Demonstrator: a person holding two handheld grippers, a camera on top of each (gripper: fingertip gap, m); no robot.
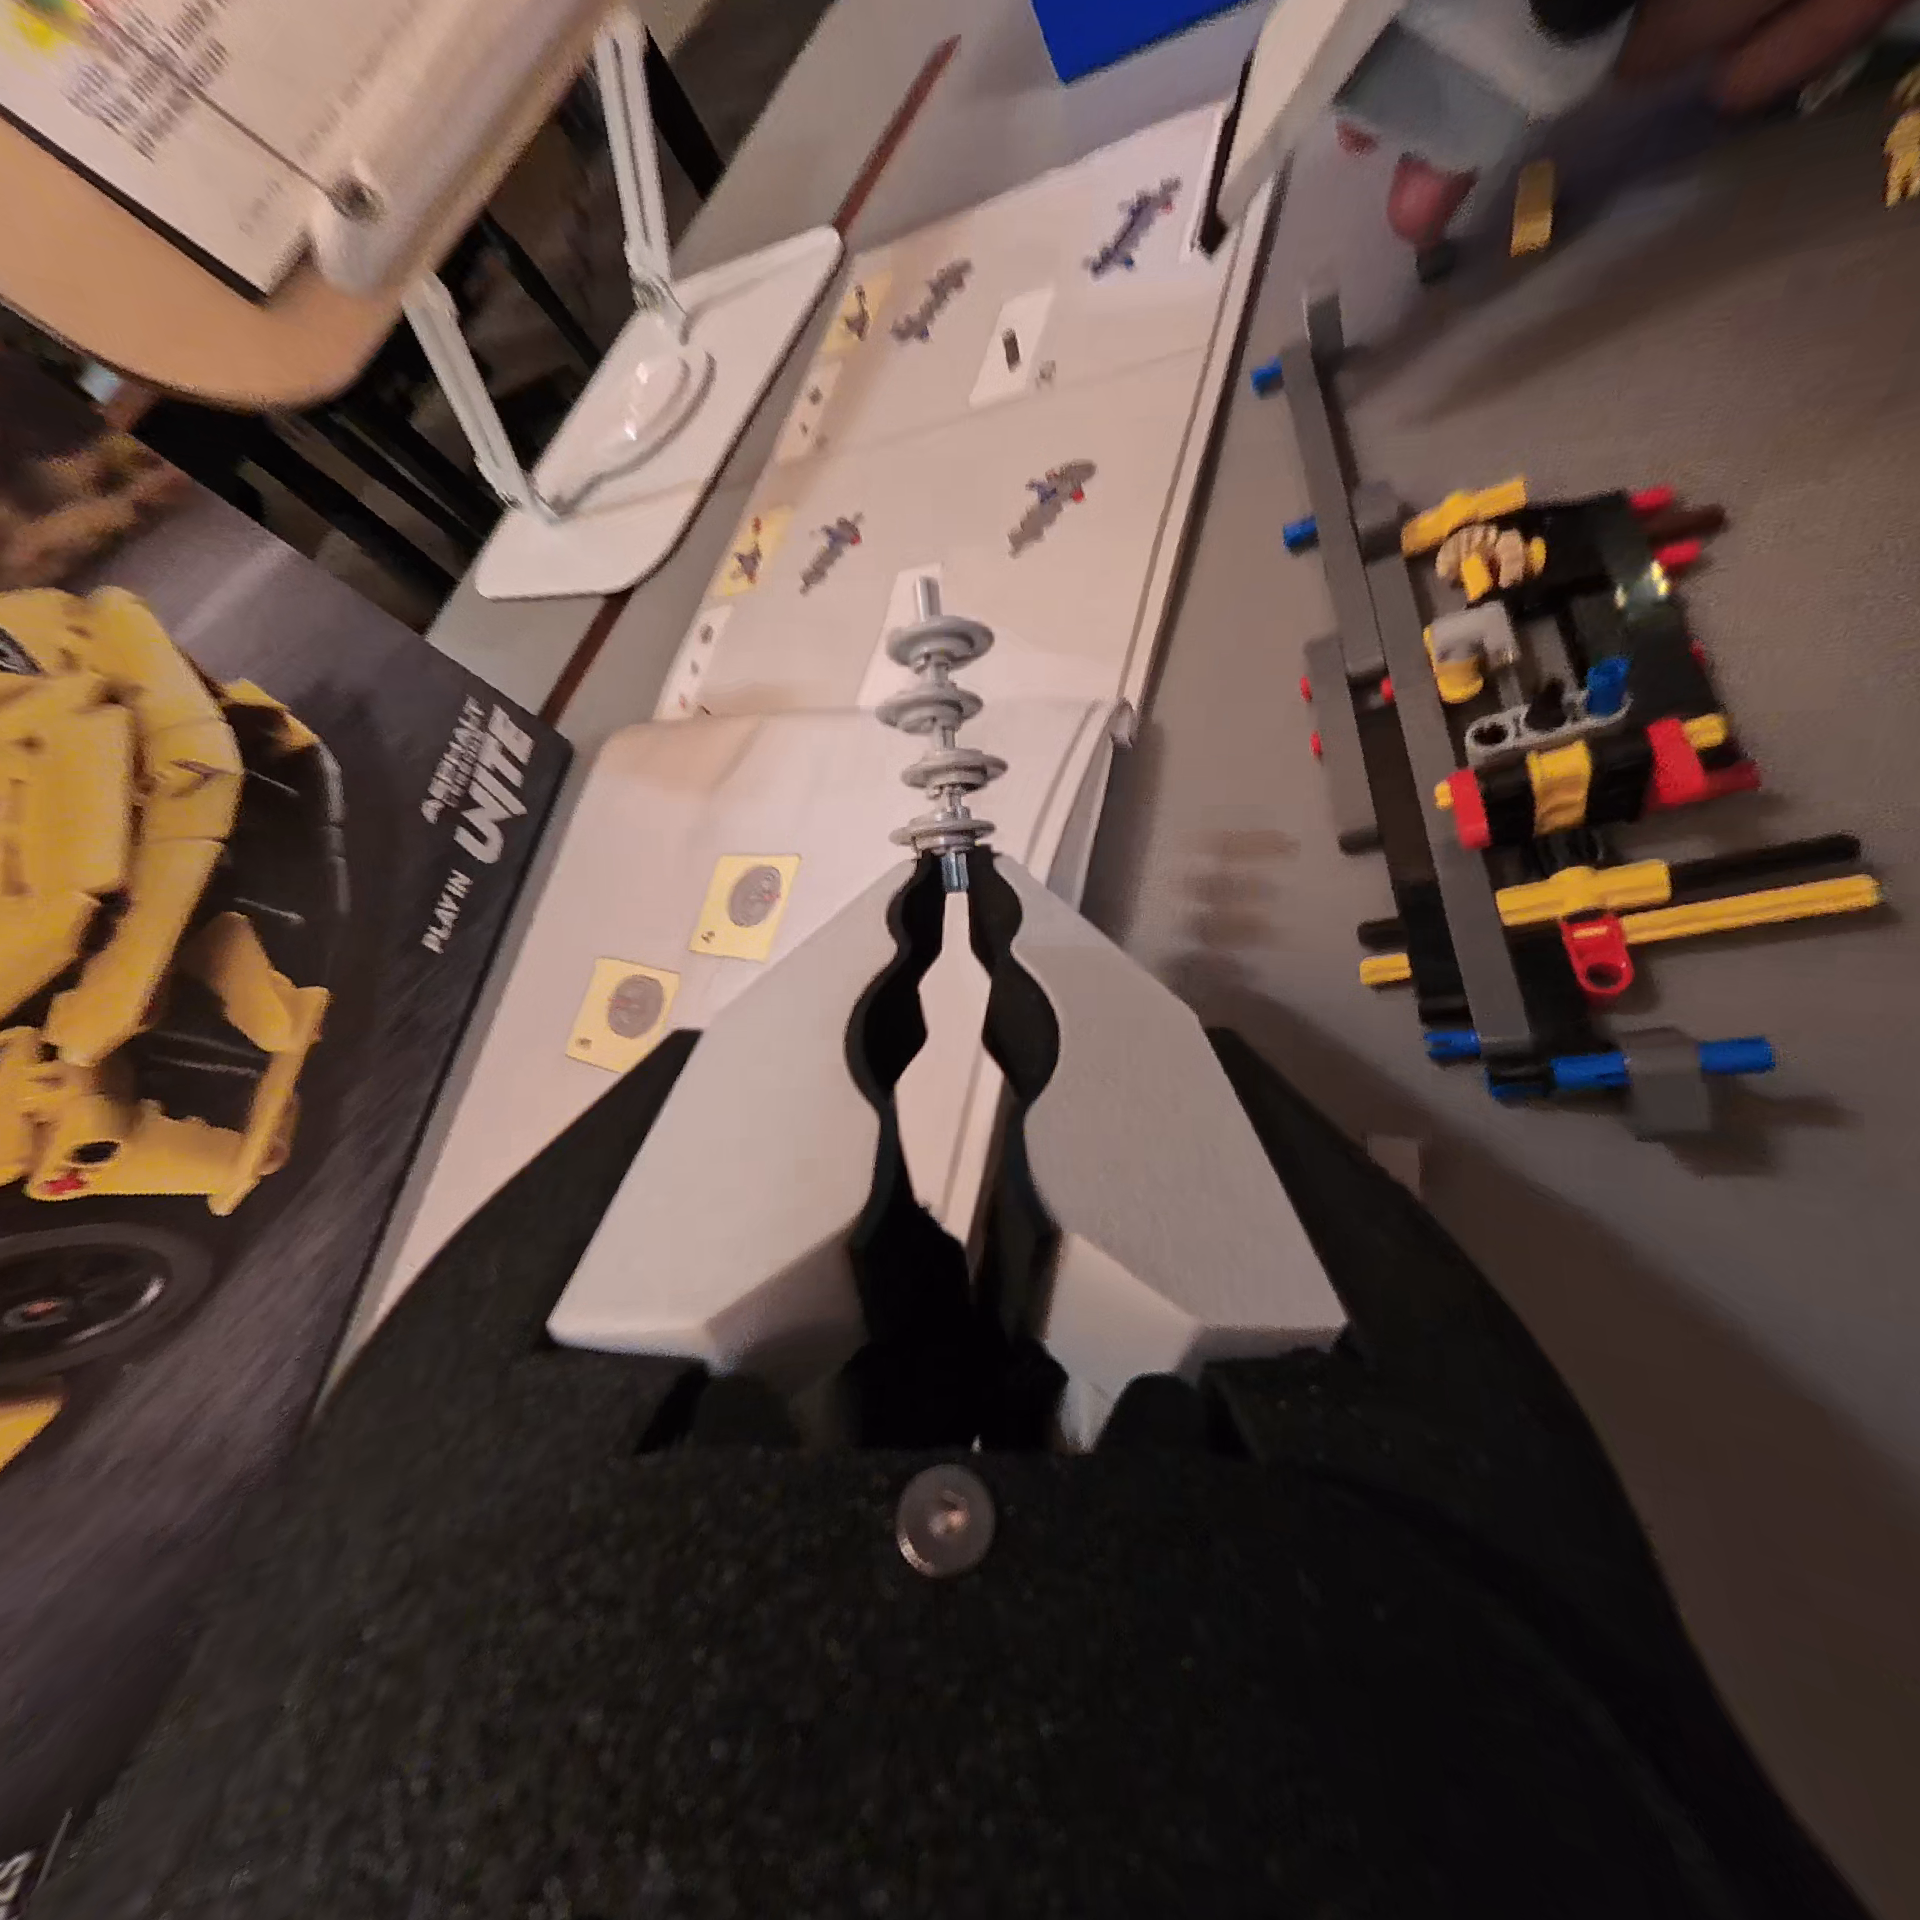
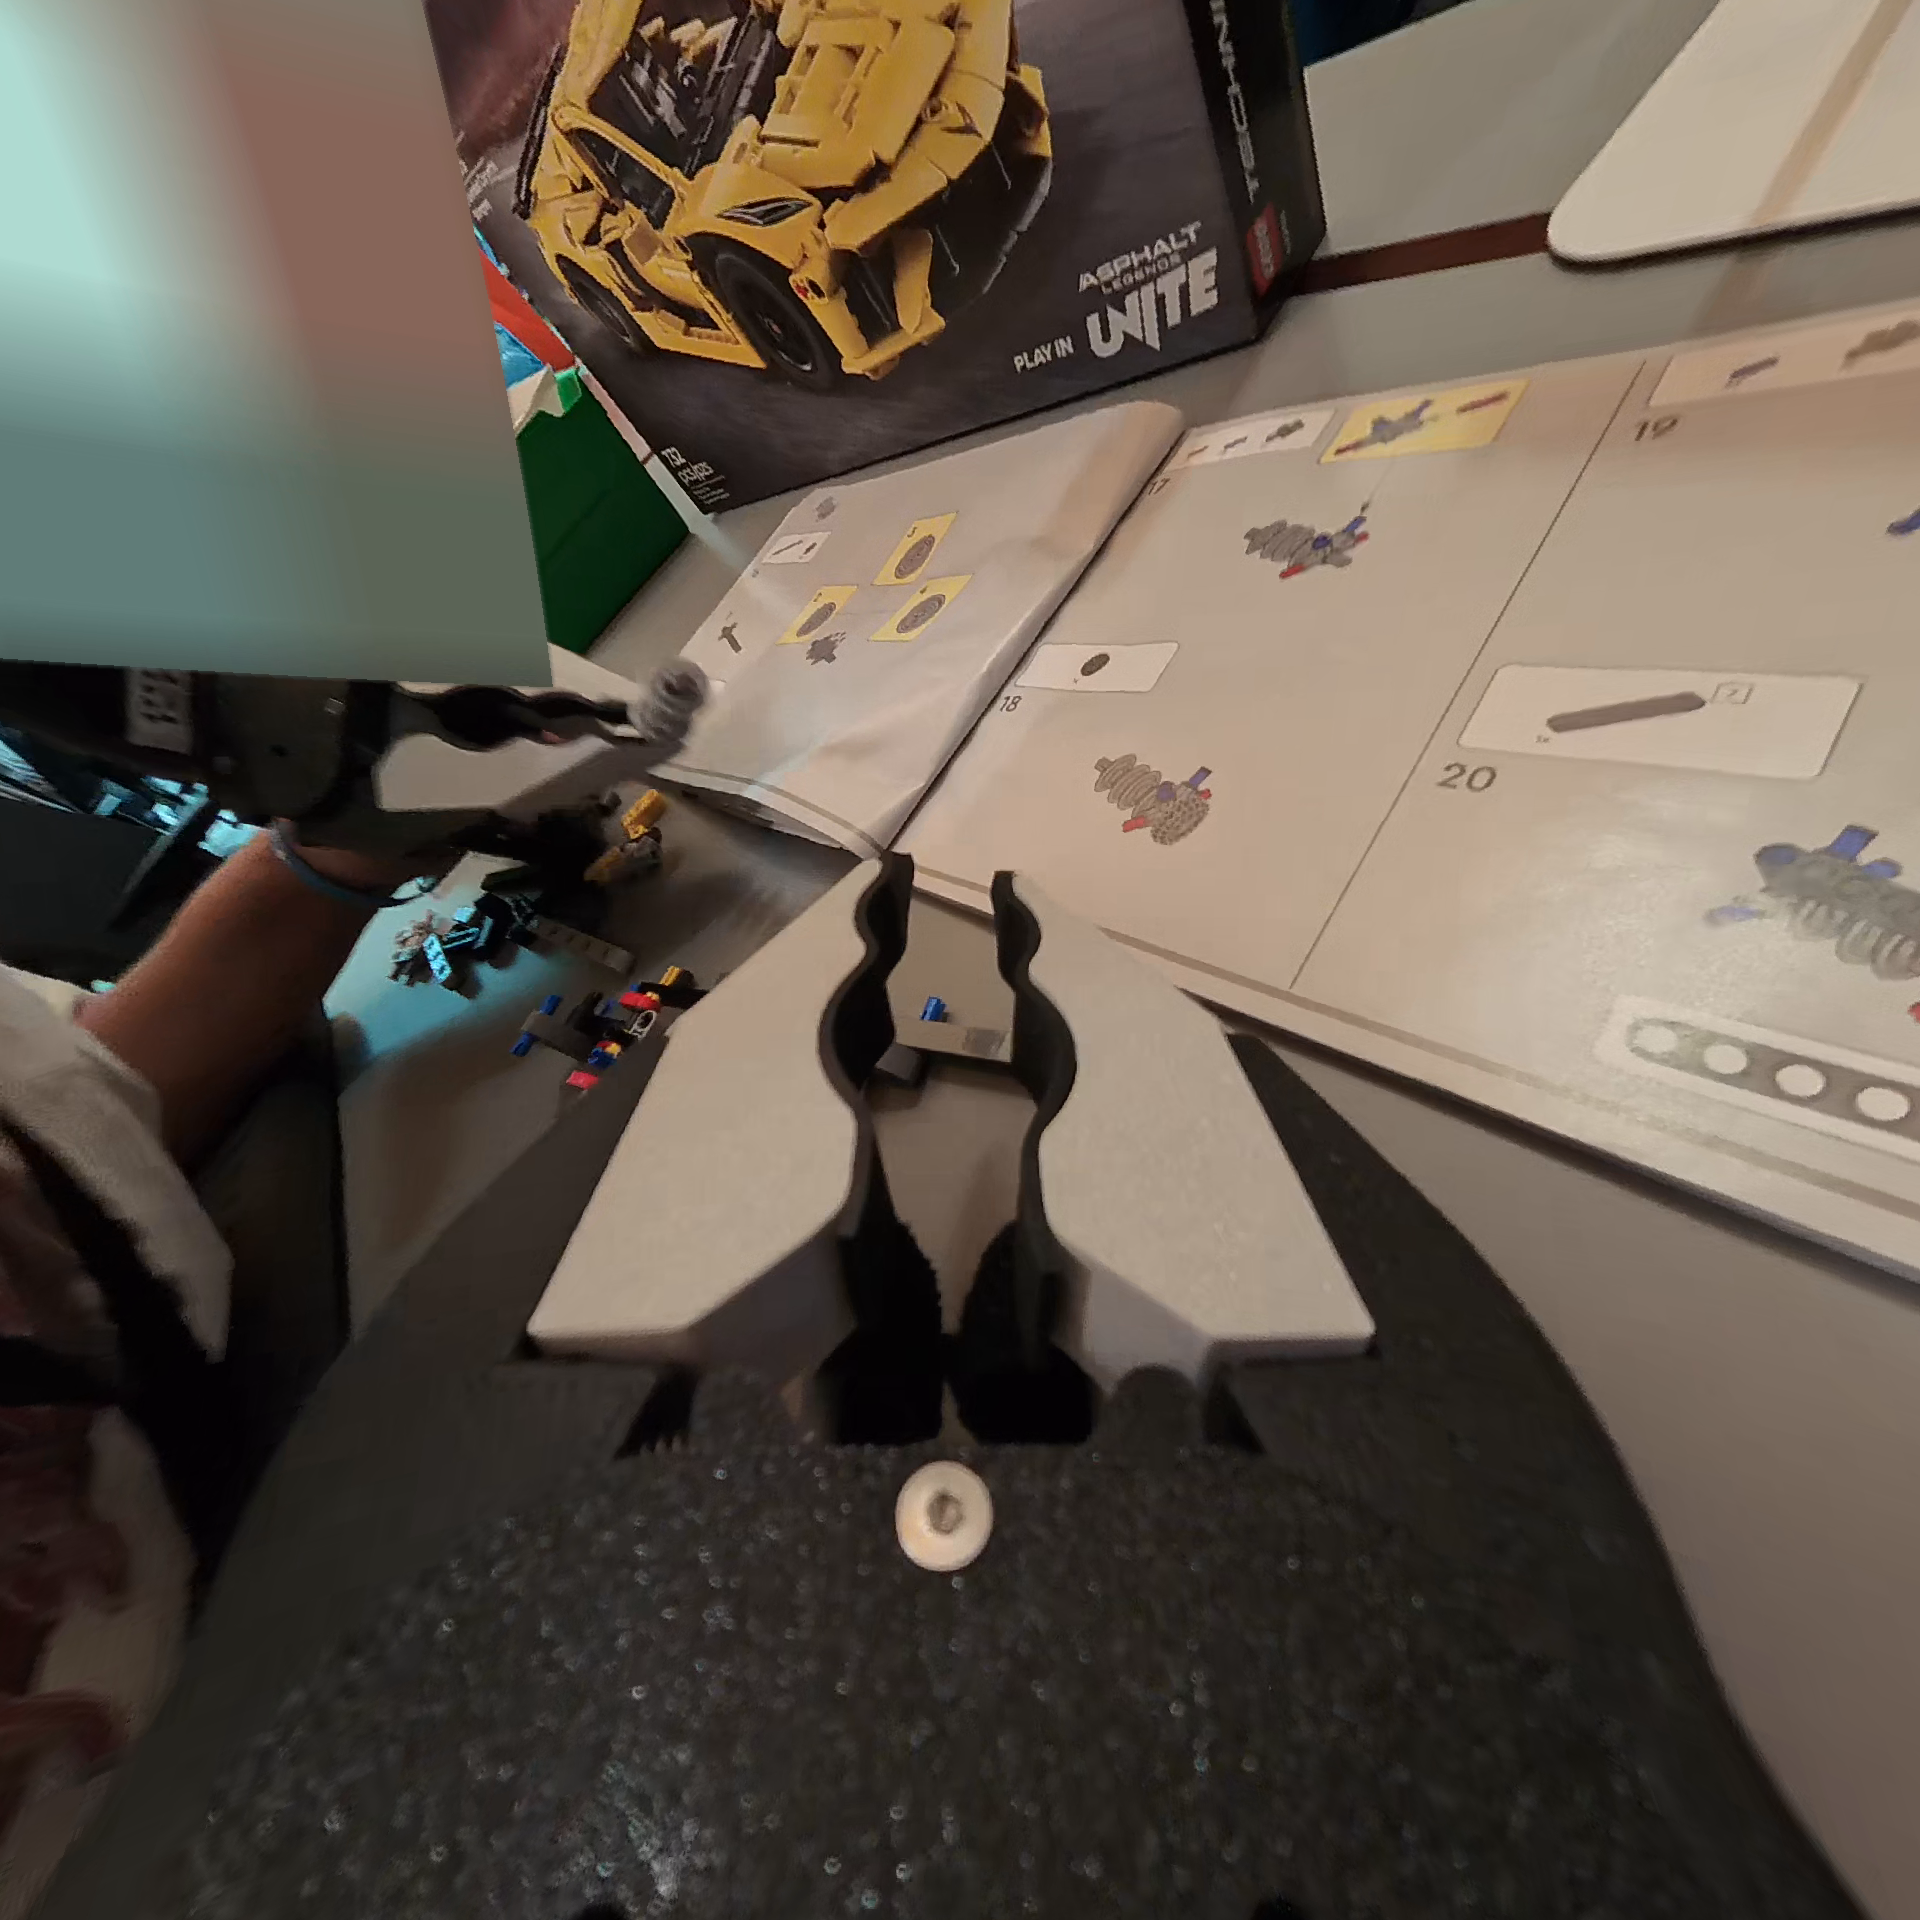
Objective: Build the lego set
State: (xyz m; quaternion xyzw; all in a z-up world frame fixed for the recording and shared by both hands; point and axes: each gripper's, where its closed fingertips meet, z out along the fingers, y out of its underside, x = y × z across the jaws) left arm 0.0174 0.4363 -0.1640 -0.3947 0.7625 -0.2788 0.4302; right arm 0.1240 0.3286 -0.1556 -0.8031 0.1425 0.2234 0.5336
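Note:
My left gripper [image 1: 951, 883] is shut on the end of a thin axle with several grey discs [image 1: 940, 717] threaded on it. It holds the axle pointing forward above the open instruction booklet [image 1: 831, 810]. In the right wrist view this gripper [image 2: 632, 722] comes in from the left with the grey discs [image 2: 675, 701] at its tip. My right gripper [image 2: 951, 883] is open and empty, low over the grey table beside the booklet [image 2: 1351, 727]. A small grey piece with a blue pin [image 2: 961, 1034] lies on the table between its fingers. A partly built black, yellow and grey chassis [image 1: 1538, 748] lies right of the booklet.
The set's box with a yellow car picture [image 1: 156, 883] [image 2: 883, 208] stands beyond the booklet. A white stand base [image 1: 665, 436] sits behind it. Loose small pieces [image 2: 603, 1029] lie near a person's arm [image 2: 208, 987]. A green box [image 2: 592, 499] stands next to the set's box. Spacing between my two grippers at the tips: around 15 centimeters.

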